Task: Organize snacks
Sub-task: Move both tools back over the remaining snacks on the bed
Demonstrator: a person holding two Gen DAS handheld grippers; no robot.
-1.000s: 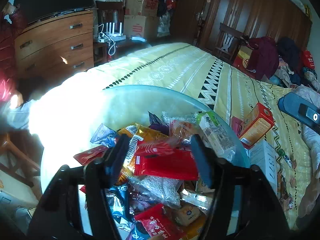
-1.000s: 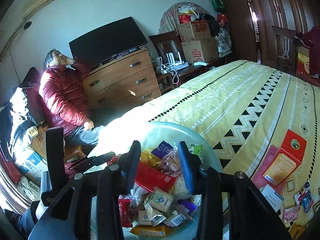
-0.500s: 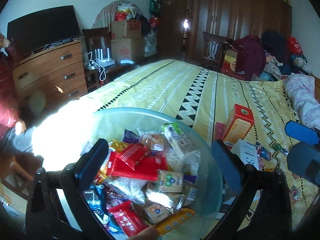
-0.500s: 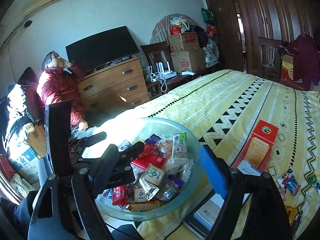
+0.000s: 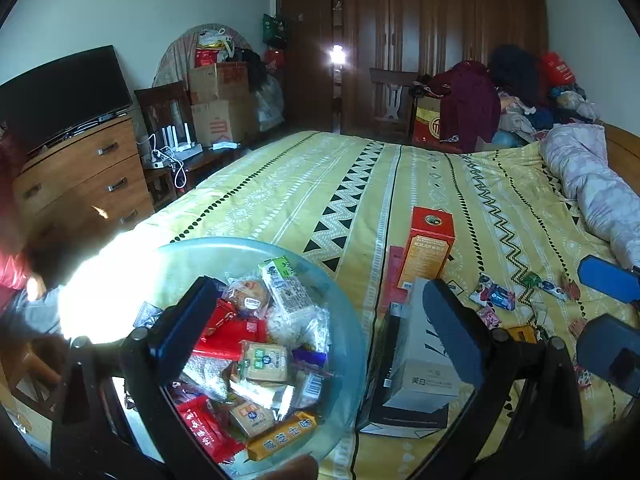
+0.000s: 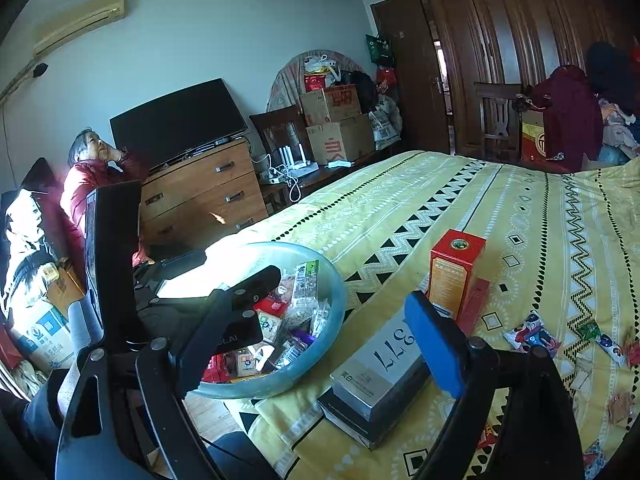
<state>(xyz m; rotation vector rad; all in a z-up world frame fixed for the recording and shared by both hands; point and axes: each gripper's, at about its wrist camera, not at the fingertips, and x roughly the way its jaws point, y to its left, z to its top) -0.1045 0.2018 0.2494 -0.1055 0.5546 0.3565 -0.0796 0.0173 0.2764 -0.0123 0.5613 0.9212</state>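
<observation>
Left claw point(image 5: 320, 320) released, jaws at full spread, nothing between the pads; it hangs over the glass bowl point(image 5: 352, 364) at the bed's near corner. Right claw point(image 6: 340, 316) opening, jaws wide, nothing gripped, bowl and box stack showing through the gap. Bowl sits at 7 o'clock in the left wrist view, heaped with wrapped snacks point(image 5: 256, 344): red packets, a green-white bar, small biscuit packs, an orange bar at the near rim. Just beside the bowl at 3 o'clock, a grey box point(image 6: 380, 364) lies on a dark flat box point(image 5: 400, 416). Behind them a red-orange carton point(image 5: 430, 248) stands upright on the yellow bedspread point(image 5: 360, 184). Loose snack packets point(image 6: 532, 336) scattered on the bedspread at 4 o'clock, well apart from the bowl. Person in red jacket point(image 6: 80, 192) seated at 9 o'clock by the dresser point(image 6: 200, 192).
</observation>
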